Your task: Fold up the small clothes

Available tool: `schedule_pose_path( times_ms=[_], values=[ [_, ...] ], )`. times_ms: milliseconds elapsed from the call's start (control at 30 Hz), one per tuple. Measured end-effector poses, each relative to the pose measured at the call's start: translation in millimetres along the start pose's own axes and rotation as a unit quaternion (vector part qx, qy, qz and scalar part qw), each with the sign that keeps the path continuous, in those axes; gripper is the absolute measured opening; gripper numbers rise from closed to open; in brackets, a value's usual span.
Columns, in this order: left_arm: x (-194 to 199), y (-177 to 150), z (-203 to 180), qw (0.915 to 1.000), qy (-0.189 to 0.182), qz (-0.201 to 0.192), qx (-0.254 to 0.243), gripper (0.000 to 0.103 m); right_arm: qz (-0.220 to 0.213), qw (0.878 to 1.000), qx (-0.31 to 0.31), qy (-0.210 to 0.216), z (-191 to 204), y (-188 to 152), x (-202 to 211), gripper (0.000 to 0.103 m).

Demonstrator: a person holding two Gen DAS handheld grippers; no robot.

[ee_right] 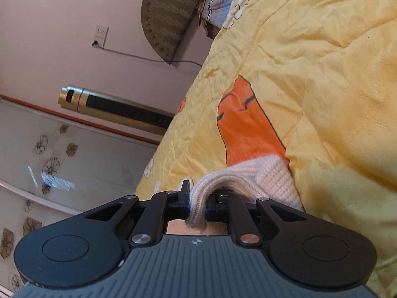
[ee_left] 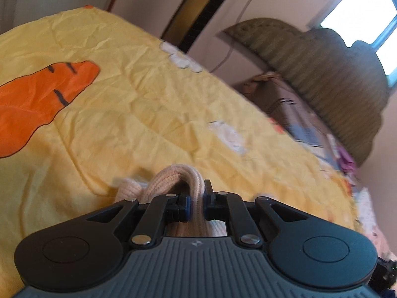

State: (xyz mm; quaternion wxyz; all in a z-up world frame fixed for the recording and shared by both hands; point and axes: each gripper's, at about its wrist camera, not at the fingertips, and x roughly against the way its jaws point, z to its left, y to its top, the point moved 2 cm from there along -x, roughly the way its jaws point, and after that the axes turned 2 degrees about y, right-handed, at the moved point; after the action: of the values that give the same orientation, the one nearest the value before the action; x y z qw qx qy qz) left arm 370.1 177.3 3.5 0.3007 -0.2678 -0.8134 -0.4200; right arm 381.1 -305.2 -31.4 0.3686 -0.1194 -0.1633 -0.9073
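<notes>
A small cream knitted garment [ee_left: 173, 176] is pinched in my left gripper [ee_left: 197, 202], which is shut on a bunched fold of it just above the yellow bedspread [ee_left: 148, 104]. In the right wrist view the same cream knit [ee_right: 248, 176] is pinched in my right gripper [ee_right: 197, 204], also shut on a ribbed fold. Most of the garment hangs below the grippers and is hidden by them. Both grippers are lifted over the bed.
The bedspread carries a large orange carrot print [ee_left: 37, 101] [ee_right: 248, 129]. A green padded headboard [ee_left: 322, 82] and pillows [ee_left: 305, 134] lie at the bed's head. A gold tower fan [ee_right: 111, 106] stands by the wall beside the bed.
</notes>
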Motion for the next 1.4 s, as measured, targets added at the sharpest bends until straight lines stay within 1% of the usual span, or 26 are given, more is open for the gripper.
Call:
schedule_pose_path(
  times_ms=[67,100,133,167,200,233,267,300,333,400,433,500,533,600,633,767,867,967,1000,1033,1067,1100,1133,1200,1233,1400],
  values=[
    [1,-5,1,0.9999,-0.009,0.002,0.010,0.011,-0.005,1.000,-0.012,-0.024,-11,2,-6,0.017],
    [9,-8,1,0.9996,-0.023,0.004,0.014,0.014,0.000,1.000,-0.017,-0.025,-15,2,-9,0.014],
    [20,-12,0,0.9986,-0.050,0.013,0.011,0.029,-0.002,0.999,-0.029,-0.016,-16,3,-6,0.017],
    [34,-17,1,0.9969,-0.076,0.020,0.004,0.054,-0.003,0.999,-0.044,-0.010,-14,1,0,0.021],
    [51,-23,3,0.9953,-0.096,0.015,-0.001,0.067,-0.004,0.999,-0.054,-0.005,-10,-1,10,0.038],
    [69,-29,7,0.9941,-0.108,0.000,-0.004,0.082,-0.009,0.999,-0.047,-0.005,-2,-3,23,0.062],
    [88,-34,12,0.9932,-0.116,-0.016,-0.004,0.084,-0.022,0.999,-0.032,0.001,6,-7,41,0.070],
    [105,-39,18,0.9921,-0.121,-0.032,-0.001,0.084,-0.040,0.999,-0.010,0.011,14,-12,60,0.083],
    [122,-47,24,0.9916,-0.119,-0.051,0.004,0.084,-0.056,0.998,0.012,0.027,21,-19,81,0.084],
    [145,-68,36,0.9933,-0.086,-0.074,0.024,0.084,-0.075,0.996,0.029,0.046,27,-37,119,0.084],
    [152,-81,40,0.9943,-0.075,-0.069,0.034,0.084,-0.082,0.995,0.025,0.053,27,-48,136,0.083],
    [160,-110,49,0.9932,-0.073,-0.063,0.065,0.083,-0.090,0.994,0.022,0.064,24,-78,163,0.081],
    [161,-123,51,0.9924,-0.077,-0.058,0.077,0.083,-0.090,0.994,0.022,0.058,21,-95,172,0.081],
    [166,-142,50,0.9924,-0.056,-0.085,0.070,0.083,-0.084,0.996,0.020,0.037,14,-126,183,0.081],
    [165,-149,49,0.9920,-0.043,-0.097,0.068,0.084,-0.080,0.996,0.018,0.022,10,-139,185,0.081],
    [143,-165,55,0.9895,-0.033,-0.064,0.125,0.083,-0.056,0.998,0.013,-0.015,-2,-172,175,0.076],
    [136,-168,41,0.9914,-0.012,-0.087,0.098,0.084,-0.057,0.997,0.015,-0.046,-4,-172,154,0.067],
    [117,-158,35,0.9881,-0.033,-0.082,0.125,0.083,-0.068,0.996,-0.006,-0.058,-7,-160,123,0.058],
    [112,-154,33,0.9875,-0.029,-0.085,0.129,0.080,-0.072,0.996,0.001,-0.061,-5,-157,112,0.056],
    [104,-150,30,0.9897,-0.014,-0.072,0.123,0.033,-0.080,0.994,0.006,-0.072,-3,-154,103,0.047],
    [97,-147,28,0.9911,-0.010,-0.057,0.120,0.025,-0.084,0.993,0.007,-0.086,-3,-152,94,0.040],
    [98,-145,27,0.9900,-0.011,-0.061,0.127,0.022,-0.085,0.992,0.003,-0.093,-5,-150,86,0.030],
    [101,-143,22,0.9915,-0.005,-0.059,0.116,0.020,-0.095,0.991,-0.001,-0.091,-5,-151,83,0.028],
    [114,-141,13,0.9944,-0.002,-0.065,0.083,0.020,-0.101,0.990,0.015,-0.098,0,-153,83,0.026],
    [125,-141,10,0.9946,-0.014,-0.072,0.073,0.019,-0.099,0.990,0.022,-0.096,4,-153,86,0.025],
    [187,-158,5,0.9953,-0.064,-0.063,0.036,0.019,-0.098,0.993,0.052,-0.048,36,-151,127,0.023]
  ],
)
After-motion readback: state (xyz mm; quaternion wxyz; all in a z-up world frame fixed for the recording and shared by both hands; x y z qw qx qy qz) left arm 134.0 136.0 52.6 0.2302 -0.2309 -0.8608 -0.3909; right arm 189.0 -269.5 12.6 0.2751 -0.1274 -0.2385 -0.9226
